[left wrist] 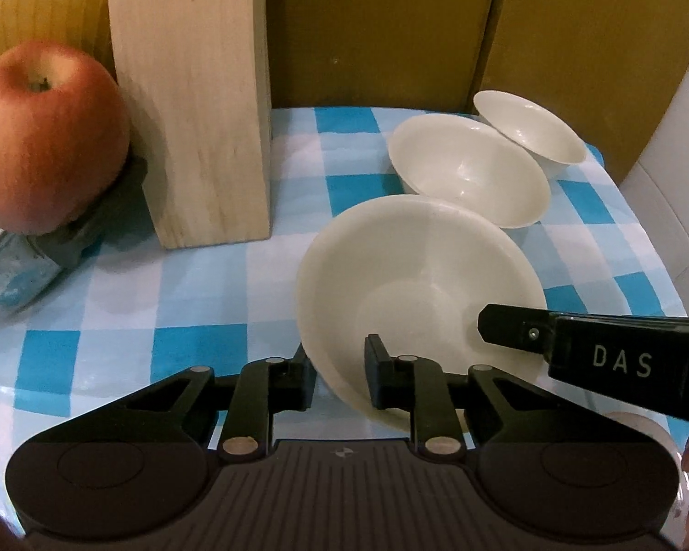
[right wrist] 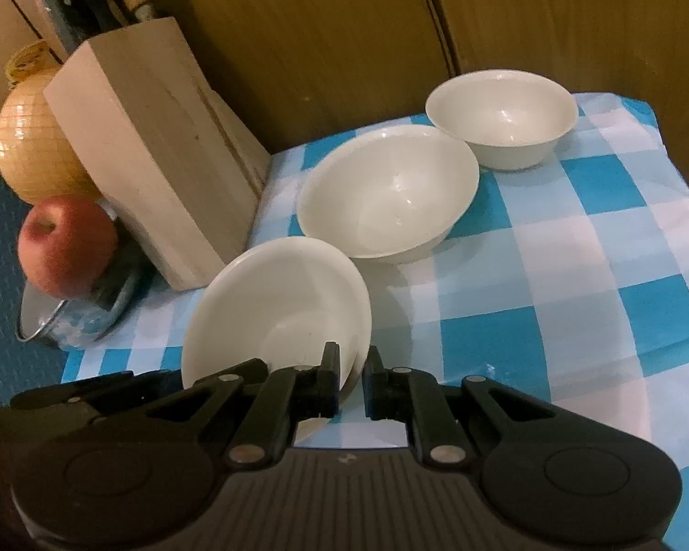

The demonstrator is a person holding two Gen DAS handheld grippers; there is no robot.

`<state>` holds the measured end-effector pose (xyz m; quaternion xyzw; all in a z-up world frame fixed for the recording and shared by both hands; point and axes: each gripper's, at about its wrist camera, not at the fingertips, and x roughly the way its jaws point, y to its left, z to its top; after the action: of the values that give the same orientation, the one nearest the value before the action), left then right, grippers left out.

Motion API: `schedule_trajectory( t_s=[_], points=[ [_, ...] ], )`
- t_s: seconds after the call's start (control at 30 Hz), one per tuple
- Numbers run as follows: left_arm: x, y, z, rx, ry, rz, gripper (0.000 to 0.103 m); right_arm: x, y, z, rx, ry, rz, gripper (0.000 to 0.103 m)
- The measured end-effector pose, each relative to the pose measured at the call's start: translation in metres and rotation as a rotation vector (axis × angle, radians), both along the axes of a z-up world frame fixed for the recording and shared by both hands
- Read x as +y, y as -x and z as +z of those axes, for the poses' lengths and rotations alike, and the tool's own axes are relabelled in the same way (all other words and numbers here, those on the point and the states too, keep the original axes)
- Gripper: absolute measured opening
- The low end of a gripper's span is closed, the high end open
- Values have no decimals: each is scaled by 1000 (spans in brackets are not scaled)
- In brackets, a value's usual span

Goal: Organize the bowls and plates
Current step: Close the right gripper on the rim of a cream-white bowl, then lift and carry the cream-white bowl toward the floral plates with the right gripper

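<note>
Nearest the lens, both grippers pinch the same tilted white plate (left wrist: 418, 284): the left gripper (left wrist: 340, 376) has its jaws on either side of the near rim, one outside and one inside the dish, and the right gripper (right wrist: 349, 376) clamps the rim on the other side, its jaws close together with the thin edge between them. That plate (right wrist: 275, 303) stands tipped up on edge over the blue-and-white checked cloth (right wrist: 574, 275) covering the surface. Behind it sits a large white bowl (right wrist: 386, 193), upright, and just beyond that a small white bowl (right wrist: 500, 115), the two nearly touching at their rims. To the left stands a wooden knife block (right wrist: 160, 160) with handles poking from its top. Beside the block a red apple (right wrist: 66, 245) rests on a glass pot lid (right wrist: 69, 321), with a yellow onion (right wrist: 32, 156) behind it. Brown board (left wrist: 390, 23) backs the scene.
</note>
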<state>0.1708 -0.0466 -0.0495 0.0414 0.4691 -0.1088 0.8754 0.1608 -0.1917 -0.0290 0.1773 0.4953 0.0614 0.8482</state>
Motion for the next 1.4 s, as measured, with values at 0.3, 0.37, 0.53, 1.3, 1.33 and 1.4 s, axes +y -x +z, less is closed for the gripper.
schedule_trajectory(
  t_s=[0.3,0.37,0.53,1.3,1.33,1.4],
  points=[
    [0,15,19,-39,3,-26,29,0,19,22,-41,8,3,9],
    [-2,21,24,-46,1,-35,29,0,25,27,-49,12,2,9],
    [-4,36,34,-52,11,-61,30,-1,39,38,-62,30,3,9],
    [-24,103,40,8,41,-232,34,-21,126,54,-60,92,-10,10],
    [-25,106,40,14,42,-239,34,-22,130,54,-58,94,-14,10],
    [-28,111,39,26,39,-258,35,-24,138,53,-51,93,-21,10]
  ],
)
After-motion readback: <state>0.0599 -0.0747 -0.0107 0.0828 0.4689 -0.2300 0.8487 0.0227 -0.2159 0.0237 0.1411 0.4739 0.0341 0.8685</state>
